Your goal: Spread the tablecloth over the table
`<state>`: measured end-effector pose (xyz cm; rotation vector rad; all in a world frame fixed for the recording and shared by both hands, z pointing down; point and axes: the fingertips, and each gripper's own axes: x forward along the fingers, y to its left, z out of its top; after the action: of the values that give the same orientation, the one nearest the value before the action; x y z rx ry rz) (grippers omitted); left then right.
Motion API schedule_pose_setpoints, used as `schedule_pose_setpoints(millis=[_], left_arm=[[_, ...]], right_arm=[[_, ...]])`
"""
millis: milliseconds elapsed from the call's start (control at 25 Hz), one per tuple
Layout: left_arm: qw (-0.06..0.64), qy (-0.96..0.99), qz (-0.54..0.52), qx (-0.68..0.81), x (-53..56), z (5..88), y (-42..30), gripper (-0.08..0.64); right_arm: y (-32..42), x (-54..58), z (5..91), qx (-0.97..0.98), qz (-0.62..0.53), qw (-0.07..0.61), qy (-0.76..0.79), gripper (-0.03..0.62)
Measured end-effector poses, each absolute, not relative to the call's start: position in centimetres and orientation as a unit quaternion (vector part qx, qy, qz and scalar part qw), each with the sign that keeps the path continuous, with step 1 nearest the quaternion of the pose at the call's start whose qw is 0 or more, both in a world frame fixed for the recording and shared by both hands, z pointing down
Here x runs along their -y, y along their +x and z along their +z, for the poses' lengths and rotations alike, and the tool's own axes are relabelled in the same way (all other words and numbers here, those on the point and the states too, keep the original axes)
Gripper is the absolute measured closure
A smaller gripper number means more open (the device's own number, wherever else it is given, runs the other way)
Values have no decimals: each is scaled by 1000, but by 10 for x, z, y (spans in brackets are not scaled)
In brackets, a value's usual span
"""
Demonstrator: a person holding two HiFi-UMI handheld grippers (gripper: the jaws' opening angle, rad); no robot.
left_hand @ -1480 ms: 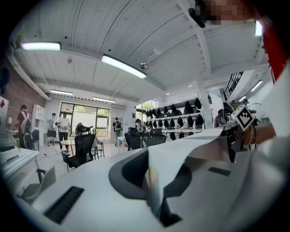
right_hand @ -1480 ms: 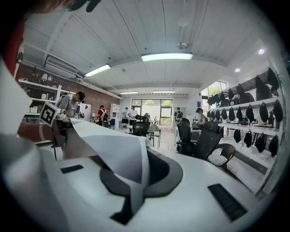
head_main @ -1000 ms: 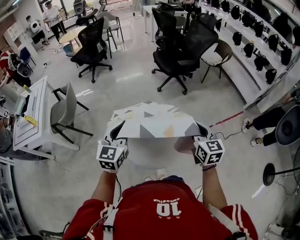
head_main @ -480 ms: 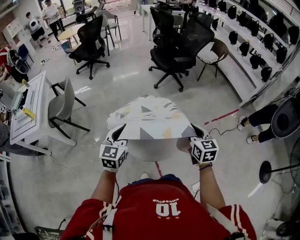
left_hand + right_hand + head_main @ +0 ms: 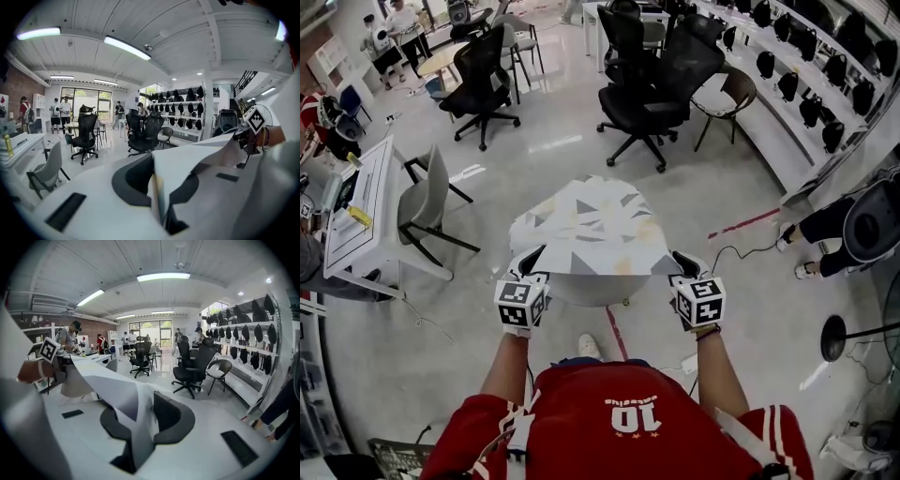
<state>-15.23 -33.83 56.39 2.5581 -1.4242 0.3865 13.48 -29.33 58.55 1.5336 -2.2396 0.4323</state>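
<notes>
A pale tablecloth (image 5: 586, 225) with grey and yellow triangles lies draped over a small round white table (image 5: 592, 292). I hold its near edge at both corners. My left gripper (image 5: 532, 274) is shut on the left corner; in the left gripper view the cloth (image 5: 197, 154) runs pinched between the jaws of that gripper (image 5: 161, 187). My right gripper (image 5: 680, 270) is at the right corner. Its jaws are opening, and the cloth (image 5: 108, 385) still hangs loosely between the jaws of the right gripper (image 5: 143, 423), with a gap showing.
Black office chairs (image 5: 652, 84) stand beyond the table. A grey chair (image 5: 427, 202) and a white desk (image 5: 361, 211) are at the left. At the right are a fan stand (image 5: 839, 337), a floor cable (image 5: 741, 248) and a seated person's legs (image 5: 825, 225).
Both grippers have come down and moved forward with the cloth. The cloth, held in the air before, now rests over the round table top.
</notes>
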Motion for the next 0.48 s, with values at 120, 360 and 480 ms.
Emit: schedule_pose_setpoints(millis=[120,360,480], left_arm=[[116,850,140,495,333,569,-149,543],[128,838,153,508,319,581,-147,543],[136,833,162,512,315,585,-146,543]], right_arm=[[144,278,589,803,161,203,537,486],[157,243,599,807,168,224,520,462],[163,226,601,805,174,231,518,445]])
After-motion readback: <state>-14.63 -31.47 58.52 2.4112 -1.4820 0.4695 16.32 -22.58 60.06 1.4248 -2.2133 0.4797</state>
